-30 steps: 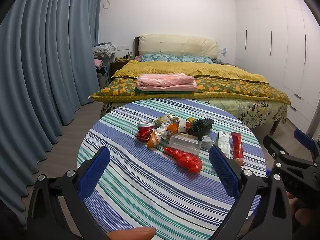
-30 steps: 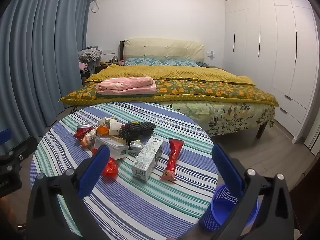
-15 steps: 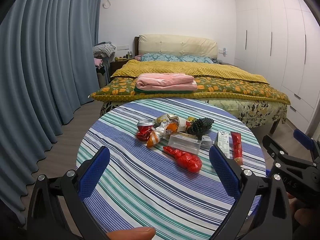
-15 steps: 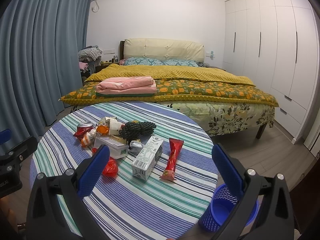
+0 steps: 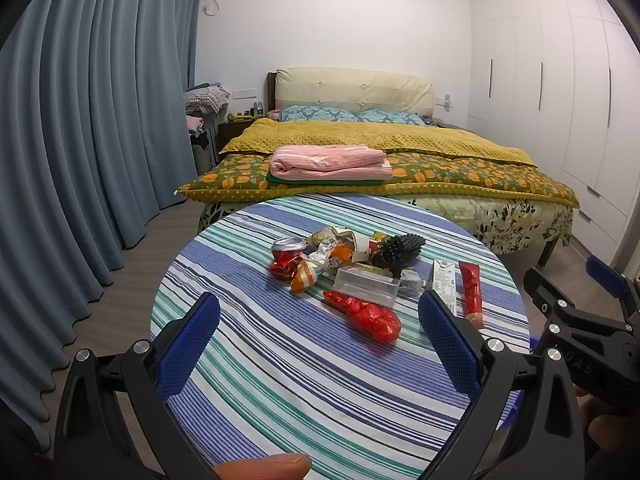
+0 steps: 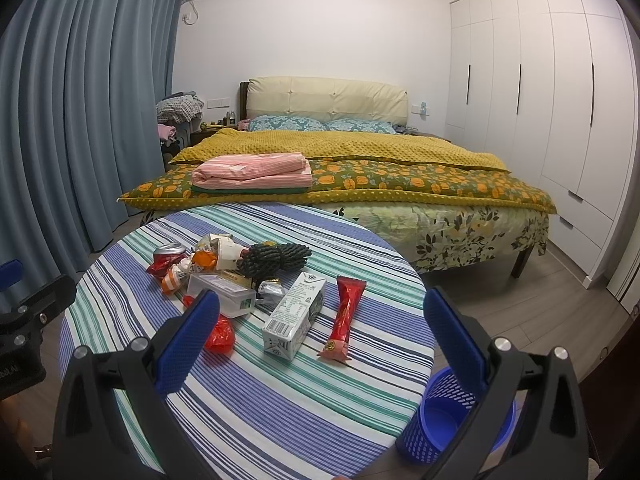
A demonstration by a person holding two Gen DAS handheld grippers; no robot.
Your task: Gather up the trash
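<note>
A pile of trash lies on the round striped table [image 5: 280,380]: a red can [image 5: 286,250], a crumpled red wrapper [image 5: 370,316], a clear plastic box [image 5: 366,285], a milk carton [image 6: 294,316], a long red snack wrapper [image 6: 344,318] and a dark rope bundle [image 6: 276,258]. My left gripper [image 5: 318,344] is open and empty, held above the table's near side. My right gripper [image 6: 320,344] is open and empty, above the table's near right side. A blue mesh bin [image 6: 452,420] stands on the floor by the table's right edge.
A bed [image 5: 380,160] with a yellow blanket and folded pink cloth [image 5: 328,162] stands just behind the table. Blue curtains [image 5: 80,160] hang on the left. White wardrobes [image 6: 560,100] line the right wall.
Both grippers have barely shifted; the views are nearly the same. Nothing on the table has moved.
</note>
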